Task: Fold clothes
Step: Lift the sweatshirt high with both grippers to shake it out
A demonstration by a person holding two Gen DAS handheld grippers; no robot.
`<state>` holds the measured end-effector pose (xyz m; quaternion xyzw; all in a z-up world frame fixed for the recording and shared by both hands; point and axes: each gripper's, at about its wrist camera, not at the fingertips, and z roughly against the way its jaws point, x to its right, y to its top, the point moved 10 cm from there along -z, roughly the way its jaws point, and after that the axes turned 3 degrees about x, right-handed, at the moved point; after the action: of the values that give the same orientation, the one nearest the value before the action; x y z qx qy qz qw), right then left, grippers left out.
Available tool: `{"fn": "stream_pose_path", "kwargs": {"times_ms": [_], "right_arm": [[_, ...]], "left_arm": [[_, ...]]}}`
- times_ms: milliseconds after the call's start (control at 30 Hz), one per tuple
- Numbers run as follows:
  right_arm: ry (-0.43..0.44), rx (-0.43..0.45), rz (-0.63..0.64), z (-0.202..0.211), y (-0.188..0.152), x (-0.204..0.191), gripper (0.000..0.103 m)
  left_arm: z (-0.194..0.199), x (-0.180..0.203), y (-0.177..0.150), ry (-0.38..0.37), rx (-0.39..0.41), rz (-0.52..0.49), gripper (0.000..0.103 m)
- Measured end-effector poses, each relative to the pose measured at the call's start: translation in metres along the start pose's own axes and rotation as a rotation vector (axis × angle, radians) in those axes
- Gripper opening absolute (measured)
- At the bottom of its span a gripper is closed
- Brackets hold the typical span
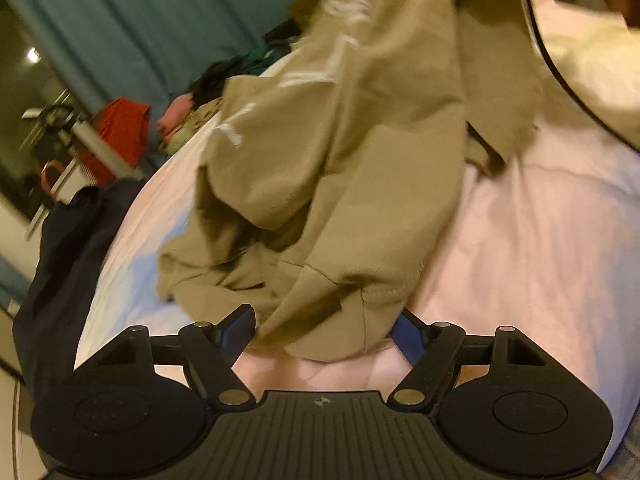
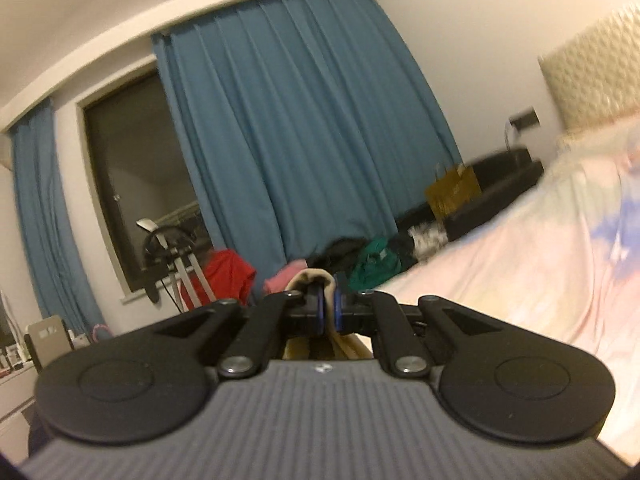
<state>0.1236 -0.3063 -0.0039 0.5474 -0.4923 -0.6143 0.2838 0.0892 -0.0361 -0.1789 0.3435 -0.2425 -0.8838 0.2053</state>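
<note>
Nearest, left wrist view: left gripper [image 1: 326,330] with jaws spread wide, blue-padded fingertips [image 1: 240,326] on either side of a hem corner of the tan garment [image 1: 340,152]. The cloth lies between the fingers, but neither pad is pressing it; released. The garment is heaped on the pale pink bed sheet [image 1: 540,248], bunched and creased, one part rising toward the top of the frame. Faint white markings show on its upper folds, too blurred to read.

Right wrist view: right gripper [image 2: 327,307] clenched on a fold of tan fabric [image 2: 316,278], the pads nearly meeting with cloth pinched between them. More of the same fabric hangs below the fingers, close to the gripper body. This gripper is held up, camera facing across the room rather than down at the bed.

Middle distance: dark navy cloth [image 1: 60,264] draped off the bed's left edge. Along the bed's far side, a jumble of other clothes: pink piece [image 2: 282,278], green piece [image 2: 374,262], black items [image 2: 340,250]. Red cloth [image 2: 226,276] hangs on a white frame beside them.

Far: teal curtains [image 2: 300,120] covering most of the wall, a dark window [image 2: 136,168] to the left. Yellowish paper bag [image 2: 452,194] standing on a black surface near the headboard [image 2: 592,88].
</note>
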Motion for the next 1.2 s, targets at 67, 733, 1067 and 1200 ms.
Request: {"fn": "stream_pose_path", "kwargs": {"times_ms": [67,733,1067,1200], "right_arm": [[0.027,0.029,0.025,0.004,0.011,-0.008,0.008],[0.138,0.035,0.145,0.021,0.049,-0.023,0.009],[0.239,0.119,0.171,0.057,0.136,-0.043,0.009],[0.257,0.083,0.186,0.048,0.154,-0.045,0.009]], "left_arm": [[-0.007,0.005,0.002,0.014,0.004,-0.016,0.071],[0.19,-0.195,0.037,0.417,0.778,0.918,0.01],[0.354,-0.219,0.098,0.364,0.996,0.887,0.01],[0.349,-0.243,0.124,0.368,0.95,0.88,0.01]]}}
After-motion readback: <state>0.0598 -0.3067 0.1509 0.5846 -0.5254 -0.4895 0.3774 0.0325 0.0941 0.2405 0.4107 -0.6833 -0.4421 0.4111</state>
